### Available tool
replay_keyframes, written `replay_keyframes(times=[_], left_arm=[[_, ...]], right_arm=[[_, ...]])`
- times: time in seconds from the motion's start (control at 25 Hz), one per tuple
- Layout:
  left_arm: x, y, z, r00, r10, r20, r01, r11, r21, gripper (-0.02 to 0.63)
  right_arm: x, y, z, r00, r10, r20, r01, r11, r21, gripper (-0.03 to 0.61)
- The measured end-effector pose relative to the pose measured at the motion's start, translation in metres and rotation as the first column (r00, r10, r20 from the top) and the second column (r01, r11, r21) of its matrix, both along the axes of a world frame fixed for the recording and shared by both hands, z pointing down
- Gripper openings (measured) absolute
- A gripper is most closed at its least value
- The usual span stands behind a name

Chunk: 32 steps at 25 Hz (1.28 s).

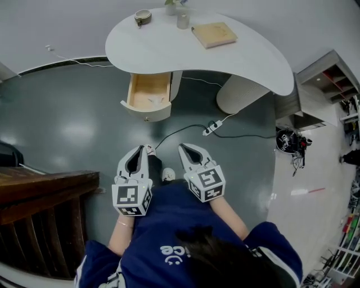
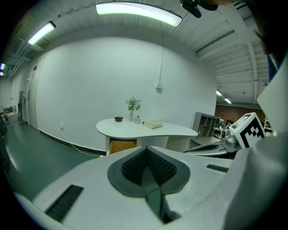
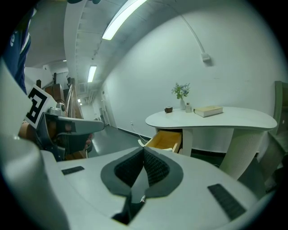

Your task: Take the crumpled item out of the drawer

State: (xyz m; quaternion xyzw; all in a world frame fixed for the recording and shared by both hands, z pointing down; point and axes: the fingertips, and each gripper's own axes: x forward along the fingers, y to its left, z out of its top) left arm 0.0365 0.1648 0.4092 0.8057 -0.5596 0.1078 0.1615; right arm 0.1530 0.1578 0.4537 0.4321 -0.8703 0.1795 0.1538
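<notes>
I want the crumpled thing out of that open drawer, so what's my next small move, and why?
Probably step closer to the desk: the drawer already stands open with a pale crumpled item inside, but the left gripper and right gripper are both shut, empty and well short of it.

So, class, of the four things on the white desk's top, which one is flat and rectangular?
The tan book, lying right of the others; the bowl, plant vase and jar are small round vessels.

left hand-held gripper (image 1: 141,152), right hand-held gripper (image 1: 185,149) (closed)
</notes>
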Motion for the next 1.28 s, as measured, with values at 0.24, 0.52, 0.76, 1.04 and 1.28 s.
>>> replay_keyframes(times=[0.24,0.52,0.76,1.04,1.28], left_arm=[[0.0,-0.034,0.008,0.999,0.04,-0.011,-0.04,0.999,-0.001,0.005],[-0.014,-0.094,0.009,0.998,0.068,-0.013,-0.068,0.998,-0.005,0.005],[-0.03,-0.138,0.021,0.995,0.097,-0.031,-0.098,0.995,-0.037,0.005],[-0.043,-0.189,0.027,0.981,0.191,-0.025,-0.192,0.981,-0.038,0.005],[-0.059,-0.226,0.031,0.968,0.248,-0.033,-0.25,0.967,-0.044,0.003]], right_arm=[[0.001,-0.031,0.004,0.999,0.042,-0.012,-0.042,0.999,0.0,0.008],[-0.011,-0.085,0.003,0.998,0.065,-0.027,-0.065,0.998,-0.022,0.008],[-0.029,-0.126,0.013,0.995,0.079,-0.052,-0.082,0.994,-0.066,0.008],[-0.049,-0.17,0.021,0.991,0.104,-0.087,-0.112,0.989,-0.093,0.008],[-0.07,-0.199,0.027,0.986,0.123,-0.115,-0.136,0.984,-0.111,0.008]])
